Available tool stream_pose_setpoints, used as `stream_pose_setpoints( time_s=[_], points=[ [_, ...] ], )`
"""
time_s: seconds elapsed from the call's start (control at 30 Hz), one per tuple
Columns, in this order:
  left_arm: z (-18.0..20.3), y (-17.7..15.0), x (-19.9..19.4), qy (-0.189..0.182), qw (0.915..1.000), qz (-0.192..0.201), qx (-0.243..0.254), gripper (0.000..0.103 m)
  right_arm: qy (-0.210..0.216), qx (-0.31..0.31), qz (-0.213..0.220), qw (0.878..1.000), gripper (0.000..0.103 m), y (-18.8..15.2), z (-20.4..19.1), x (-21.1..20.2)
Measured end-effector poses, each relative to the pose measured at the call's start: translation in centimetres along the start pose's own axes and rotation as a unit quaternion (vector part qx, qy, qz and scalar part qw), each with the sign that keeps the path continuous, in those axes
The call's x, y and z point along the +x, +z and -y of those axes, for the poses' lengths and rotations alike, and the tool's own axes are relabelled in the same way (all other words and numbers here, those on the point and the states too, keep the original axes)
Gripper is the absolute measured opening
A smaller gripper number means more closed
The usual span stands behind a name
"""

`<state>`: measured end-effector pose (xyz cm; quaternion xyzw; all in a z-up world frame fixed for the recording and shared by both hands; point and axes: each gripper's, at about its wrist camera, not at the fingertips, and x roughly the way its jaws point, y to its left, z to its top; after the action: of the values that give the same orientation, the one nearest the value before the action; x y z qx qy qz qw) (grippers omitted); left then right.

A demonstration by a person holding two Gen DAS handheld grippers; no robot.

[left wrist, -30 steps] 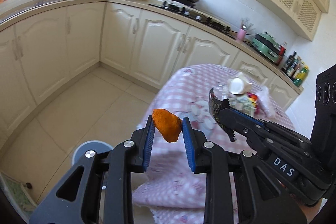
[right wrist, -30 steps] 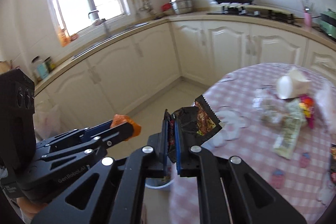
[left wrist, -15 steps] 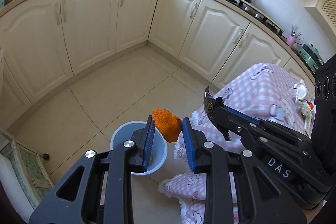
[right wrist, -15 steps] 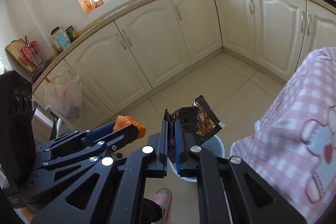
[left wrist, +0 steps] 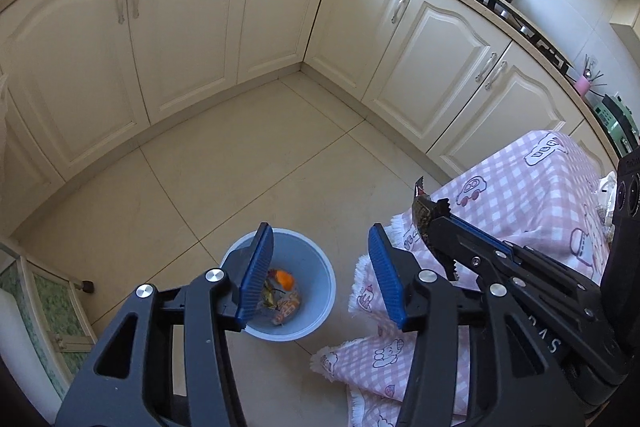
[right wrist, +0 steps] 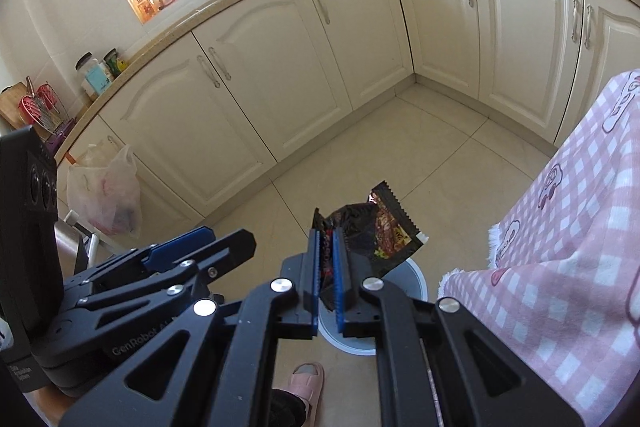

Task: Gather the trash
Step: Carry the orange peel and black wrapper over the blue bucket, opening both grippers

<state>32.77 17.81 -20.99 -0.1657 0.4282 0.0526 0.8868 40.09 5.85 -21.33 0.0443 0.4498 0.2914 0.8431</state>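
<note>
My left gripper (left wrist: 320,263) is open and empty, held above a light blue bin (left wrist: 316,291) on the floor. An orange peel (left wrist: 285,278) lies inside the bin on other scraps. My right gripper (right wrist: 328,263) is shut on a dark snack wrapper (right wrist: 384,227) and holds it over the bin's rim (right wrist: 416,279). In the left wrist view the right gripper (left wrist: 434,223) shows at the right with the wrapper's edge (left wrist: 420,205) sticking out. In the right wrist view the left gripper (right wrist: 200,243) shows at the left.
A table with a pink checked cloth (left wrist: 520,203) hangs close to the right of the bin. Cream cabinets (left wrist: 180,27) line the walls. A plastic bag (right wrist: 106,191) hangs at the left. A foot in a pink slipper (right wrist: 306,383) stands near the bin.
Both grippers swung from the table down over the bin. My left gripper opened and the orange peel dropped into the bin. The right gripper kept hold of the wrapper.
</note>
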Motion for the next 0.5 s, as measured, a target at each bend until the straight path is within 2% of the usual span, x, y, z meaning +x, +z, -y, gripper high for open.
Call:
stream_pose_setpoints(
  time_s=[0.17, 0.5],
  points=[
    [-0.5, -0.3, -0.2, 0.009, 0.9999, -0.002, -0.006, 0.049, 0.002, -0.003, -0.007, 1.0, 0.006, -0.2, -0.1, 0.6],
    [-2.3, 0.0, -1.3, 0.027, 0.9988, 0.017, -0.036, 0.05, 0.014, -0.015, -0.012, 1.0, 0.007, 0.2, -1.3, 1.5]
  ],
)
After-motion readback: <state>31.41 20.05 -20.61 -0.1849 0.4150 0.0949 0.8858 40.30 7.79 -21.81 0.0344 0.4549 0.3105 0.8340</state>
